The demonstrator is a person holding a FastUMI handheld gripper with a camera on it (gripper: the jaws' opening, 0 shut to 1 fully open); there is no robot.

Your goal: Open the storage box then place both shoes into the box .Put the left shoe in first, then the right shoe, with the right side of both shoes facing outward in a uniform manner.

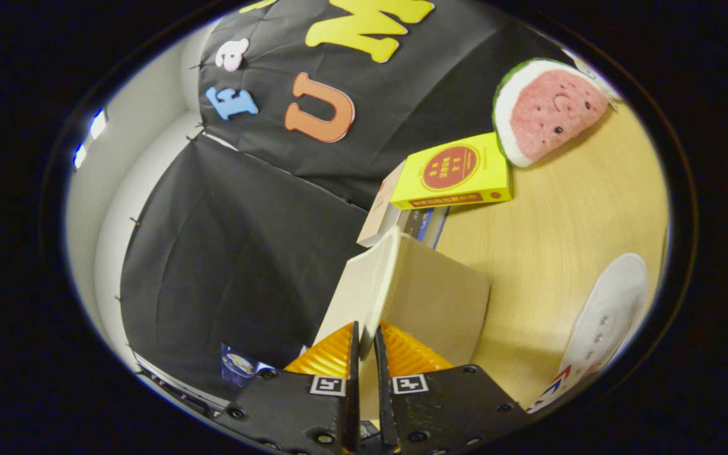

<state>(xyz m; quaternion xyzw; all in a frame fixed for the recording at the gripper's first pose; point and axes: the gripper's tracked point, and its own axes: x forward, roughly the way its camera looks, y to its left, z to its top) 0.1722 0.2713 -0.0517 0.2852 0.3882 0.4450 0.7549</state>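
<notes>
My gripper (366,335) is shut on the edge of the storage box's lid (364,284), a pale cardboard flap that stands lifted and runs straight ahead from between the fingers. The beige box (440,303) sits just beyond the fingers on the wooden table (566,208). A white shoe (610,316) with small eyelets and a red and blue mark lies on the table to the right of the box. The inside of the box is hidden by the lid and its side wall.
A yellow carton (452,172) rests on a stack of books (402,218) beyond the box. A watermelon-slice plush toy (547,110) lies farther back on the table. Black cloth hangs to the left, with a white wall behind it.
</notes>
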